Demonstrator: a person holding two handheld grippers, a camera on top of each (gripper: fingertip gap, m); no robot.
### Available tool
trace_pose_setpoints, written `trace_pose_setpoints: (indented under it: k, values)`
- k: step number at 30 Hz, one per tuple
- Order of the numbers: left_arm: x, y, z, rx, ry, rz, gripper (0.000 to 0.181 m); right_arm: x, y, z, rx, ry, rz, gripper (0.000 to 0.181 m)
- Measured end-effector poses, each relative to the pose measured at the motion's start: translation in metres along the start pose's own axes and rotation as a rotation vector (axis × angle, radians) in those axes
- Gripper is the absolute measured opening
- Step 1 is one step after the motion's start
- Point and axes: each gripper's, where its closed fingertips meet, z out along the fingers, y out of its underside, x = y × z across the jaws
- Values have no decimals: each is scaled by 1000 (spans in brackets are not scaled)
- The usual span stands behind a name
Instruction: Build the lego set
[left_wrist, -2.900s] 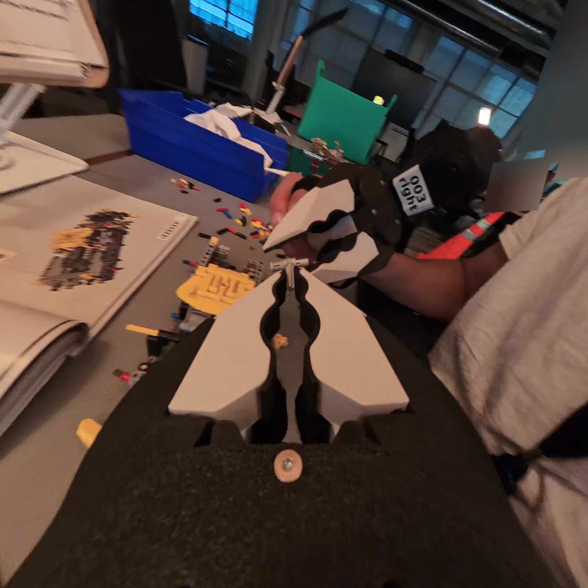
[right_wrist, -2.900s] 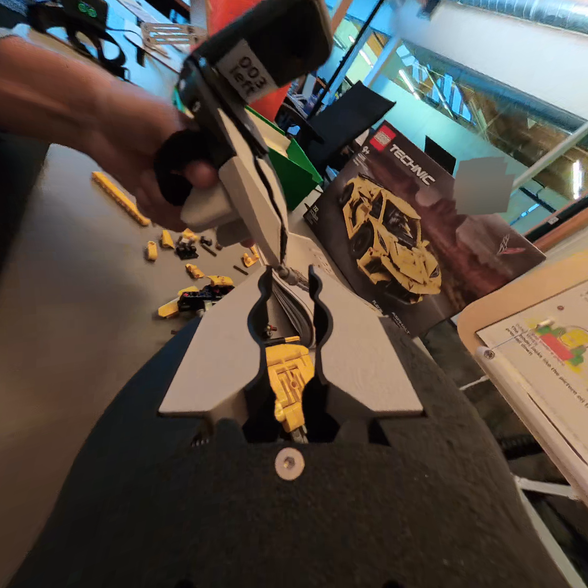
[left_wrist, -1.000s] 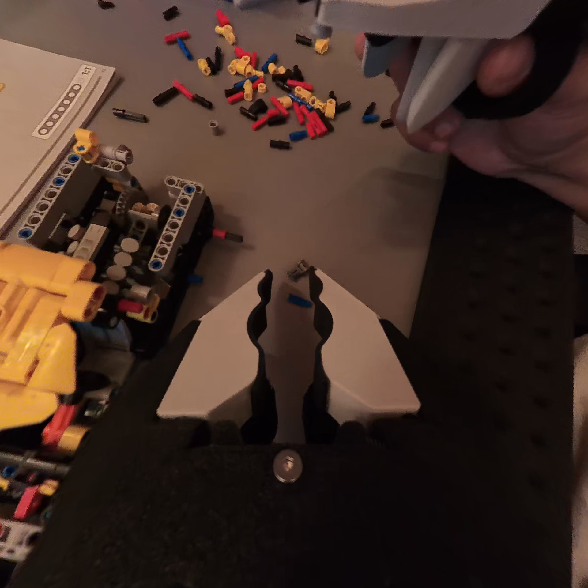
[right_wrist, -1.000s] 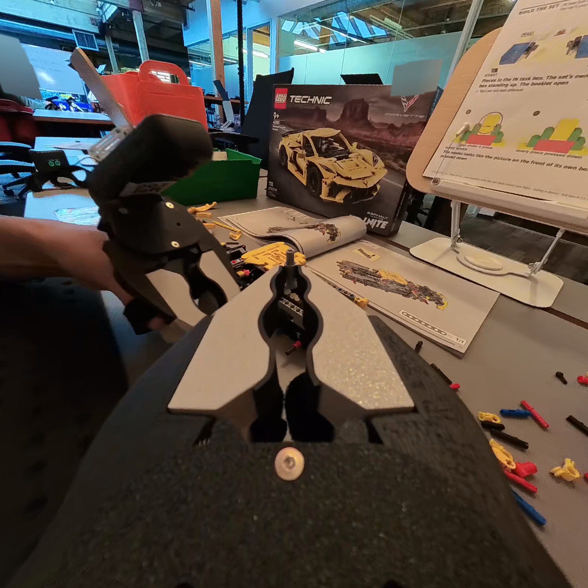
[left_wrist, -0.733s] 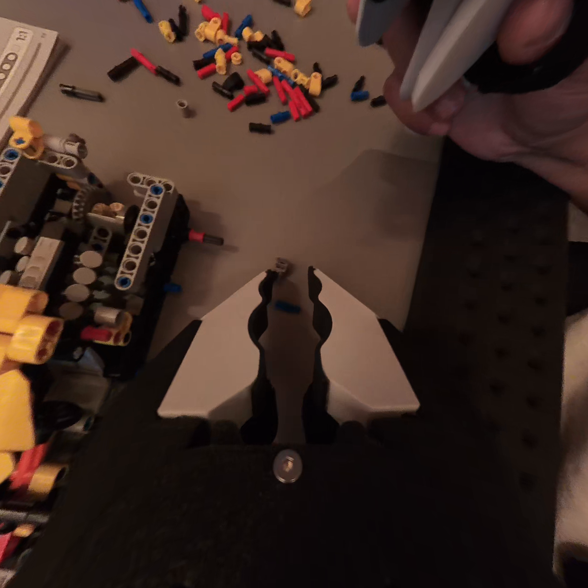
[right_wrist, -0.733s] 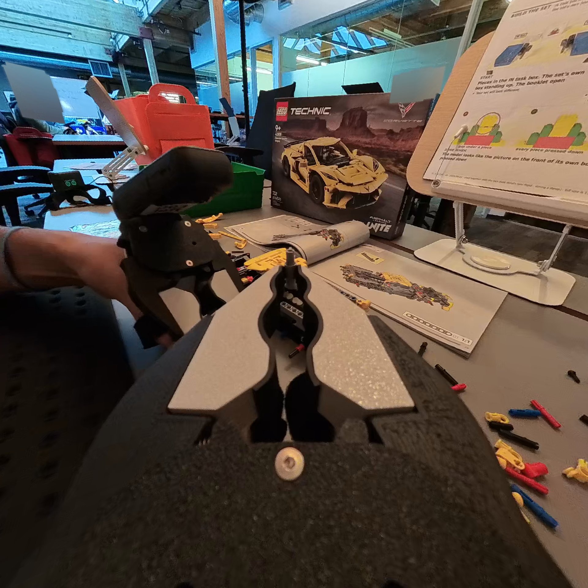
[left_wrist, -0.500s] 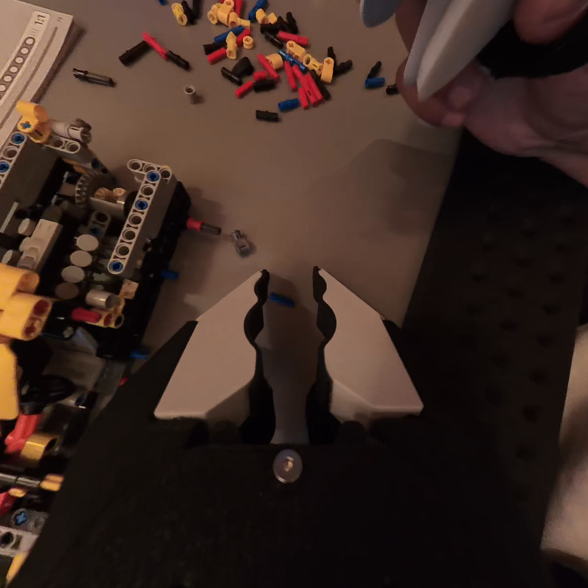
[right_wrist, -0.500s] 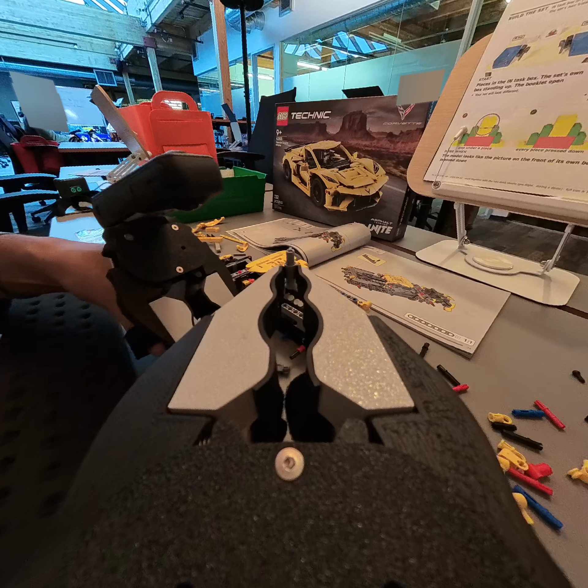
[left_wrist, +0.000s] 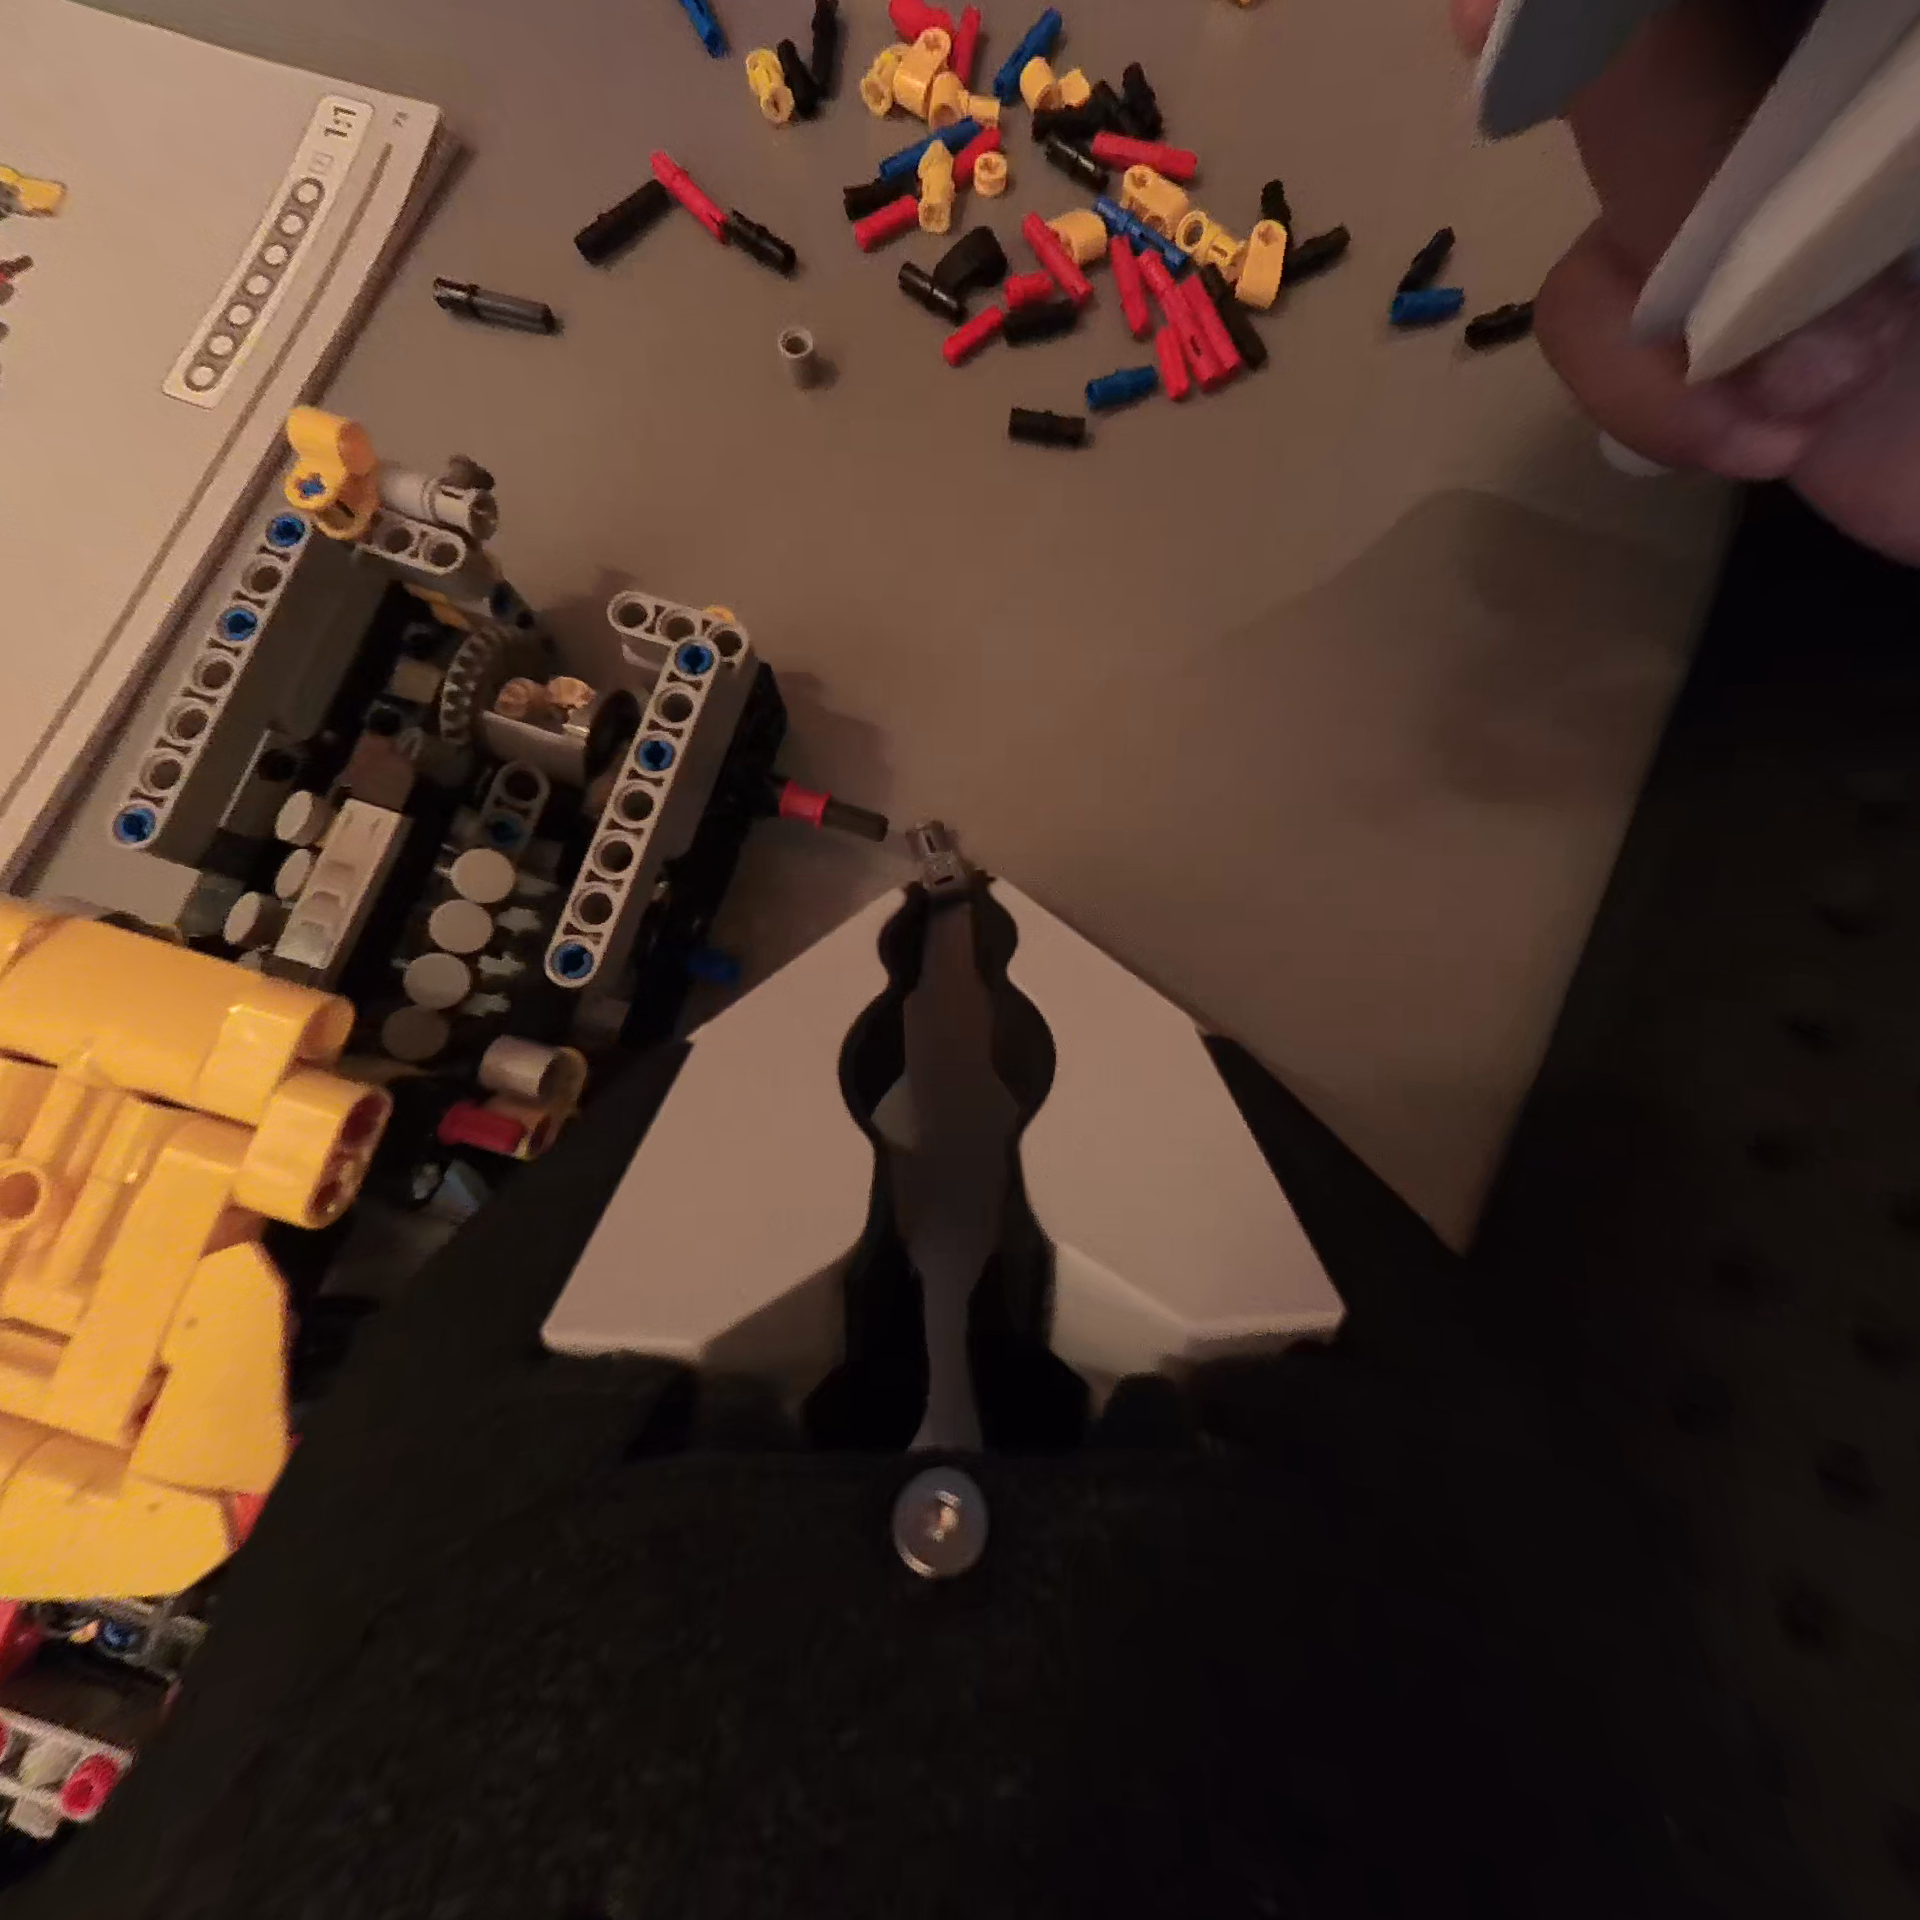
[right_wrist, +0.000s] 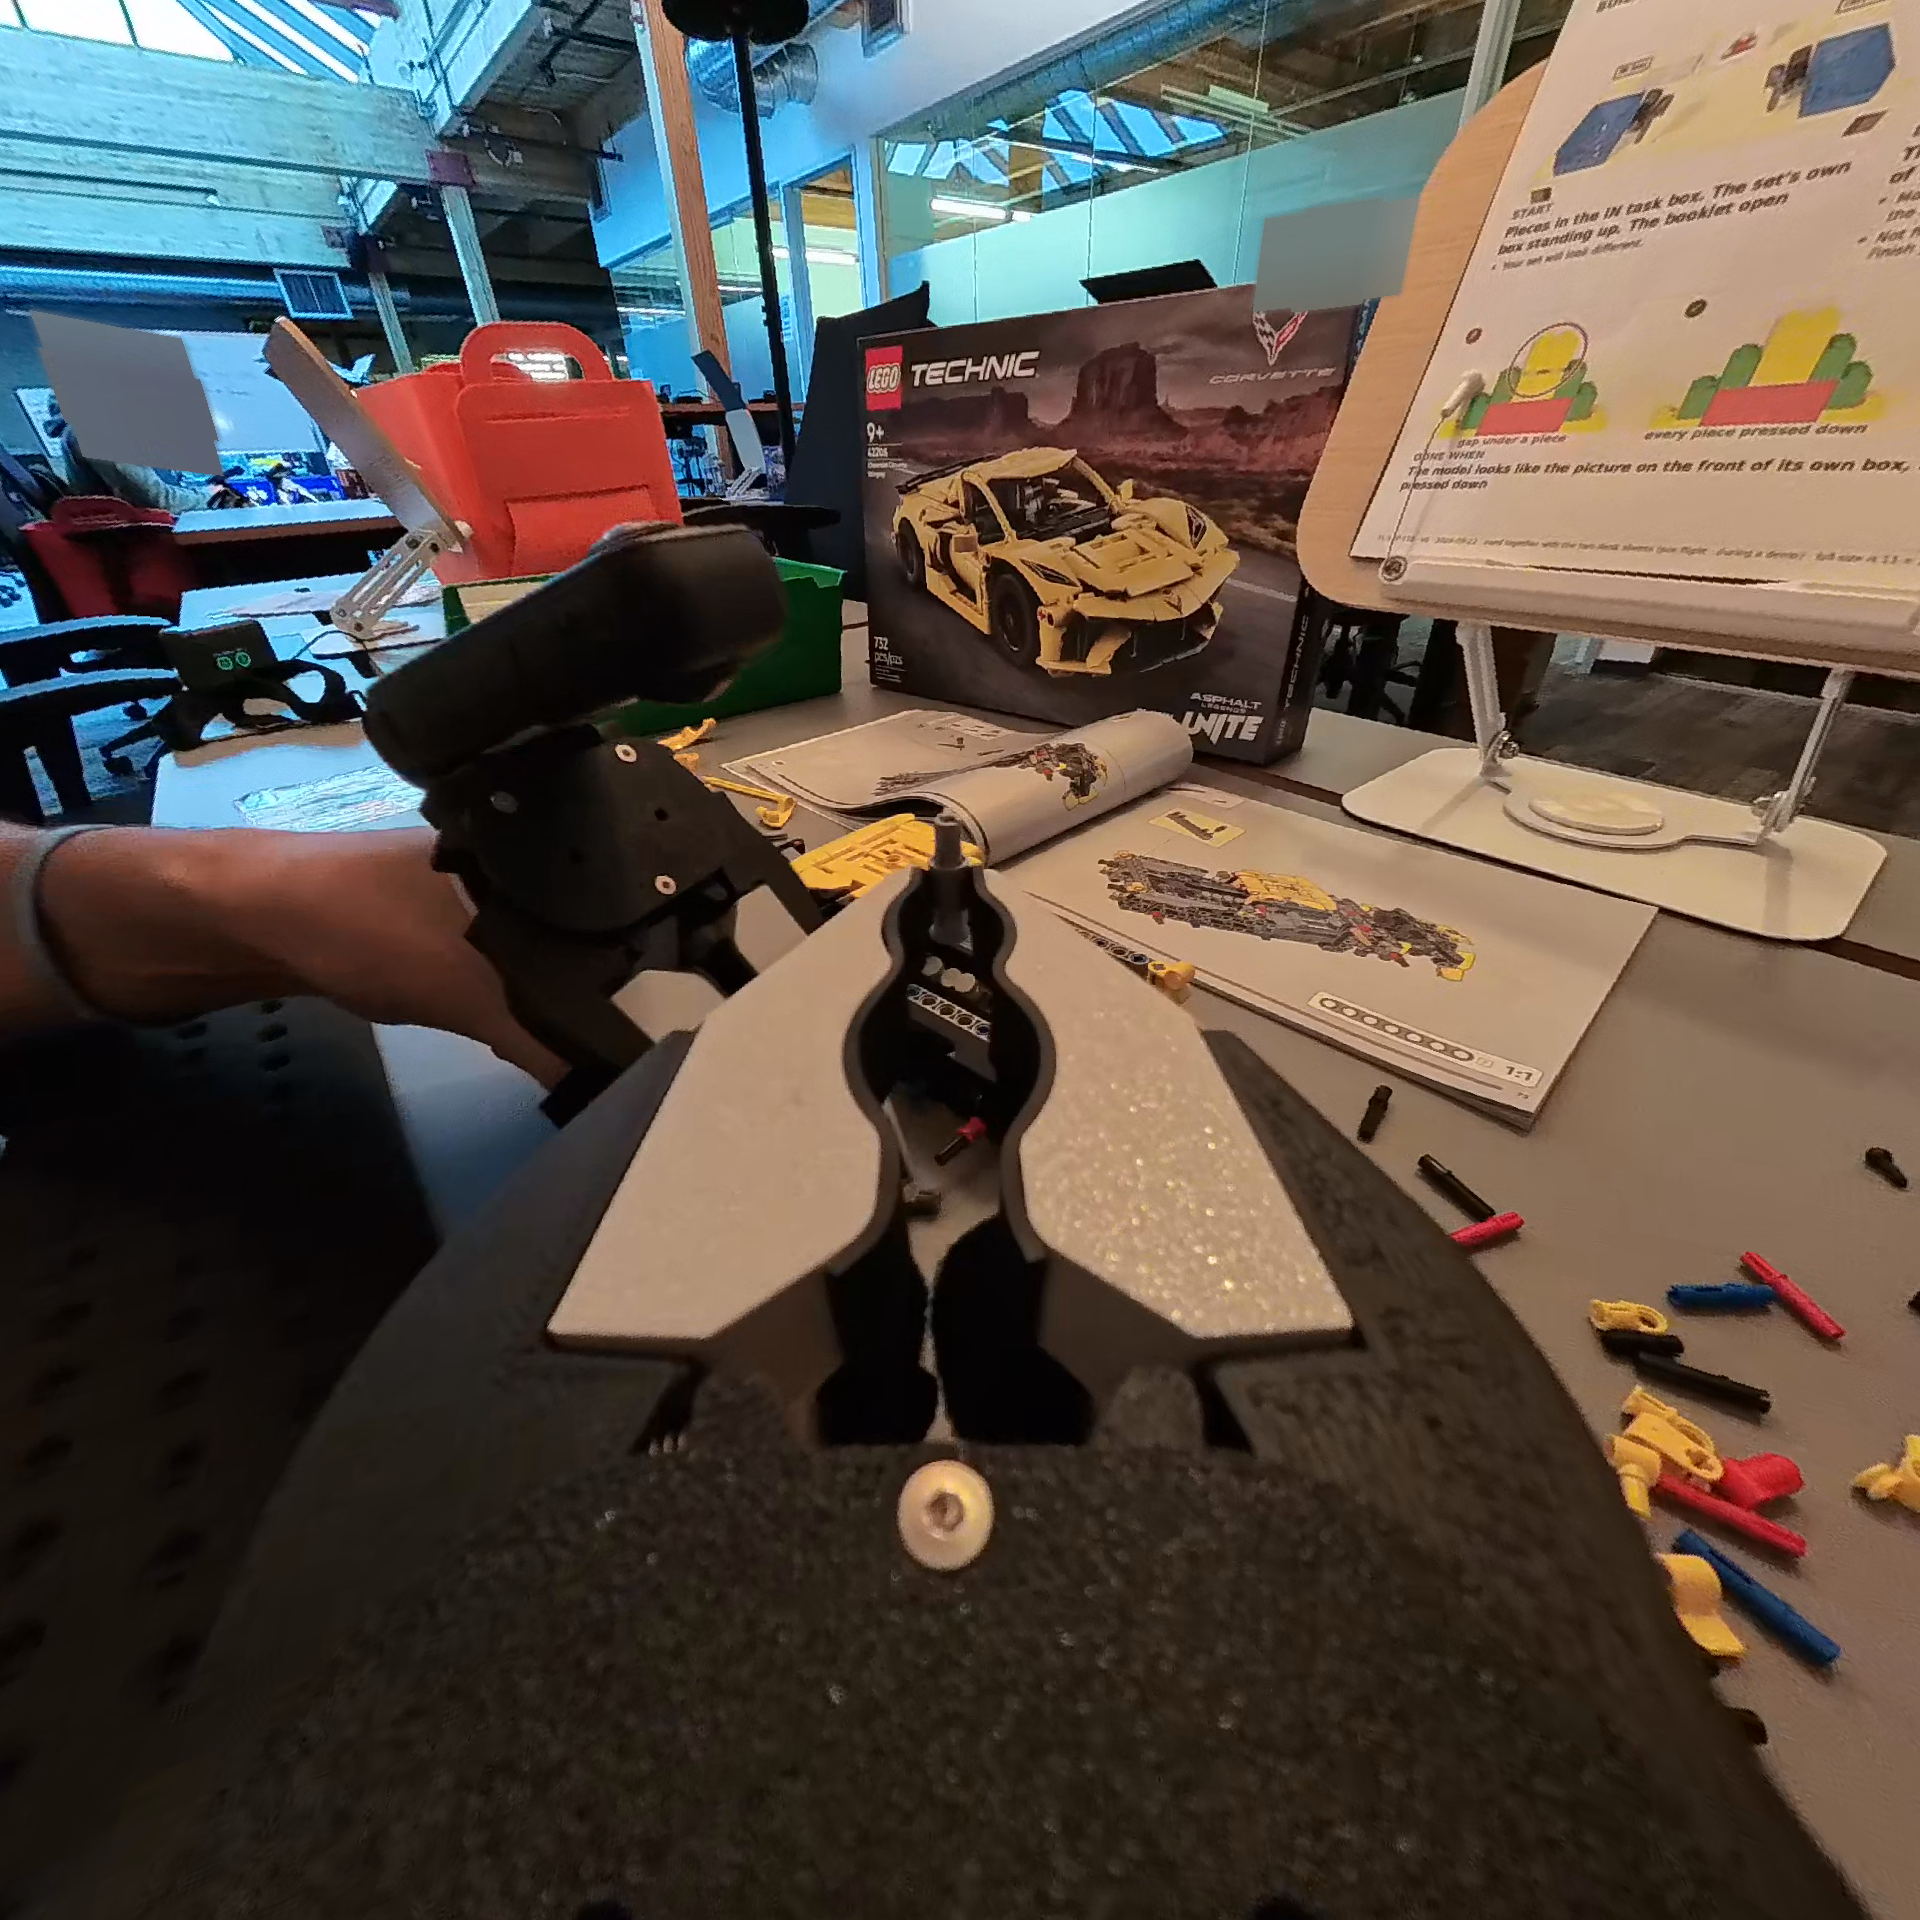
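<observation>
Change: half a second ago the small grey connector (left_wrist: 938, 865) lay loose on the bench (left_wrist: 1143, 644); now the left tool (left_wrist: 943, 891) has closed on it.
Left tool: tips pinched on the connector, beside the half-built yellow car (left_wrist: 312, 935).
Right tool (right_wrist: 948, 881): clamped on a grey axle (right_wrist: 945, 842), raised above the bench.
Loose pins (left_wrist: 1091, 229): scattered beyond.
</observation>
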Motion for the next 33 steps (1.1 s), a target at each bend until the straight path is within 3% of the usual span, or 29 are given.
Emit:
trace_pose_setpoints:
  k: [6, 9, 12, 17, 20, 25, 29, 33]
  values:
    - [11, -13, -12, 116, 121, -34, 8, 1, 2, 0, -7, 0, 8, 6]
    - [20, -36, -45, 308, 281, -84, 8, 2, 5, 1, -23, 1, 17, 6]
    - [10, -57, -89, 520, 450, -291, 7, -1, 8, 5, -43, -15, 14, 6]
    - [-8, -57, -128, 640, 503, -429, 7, -20, 7, 11, -51, -85, -39, 6]
    - [-18, -27, -130, 530, 361, -389, 7, -37, 7, 20, -66, -142, -75, 6]
    - [-41, 86, -136, 71, 9, -267, 7, -64, 23, 44, -166, -193, -162, 6]
    - [-33, 126, -151, -30, -4, -247, 7, -88, 37, 64, -229, -243, -214, 6]
    - [-20, 142, -157, -42, 115, -43, 7, -101, 44, 74, -252, -278, -224, 7]
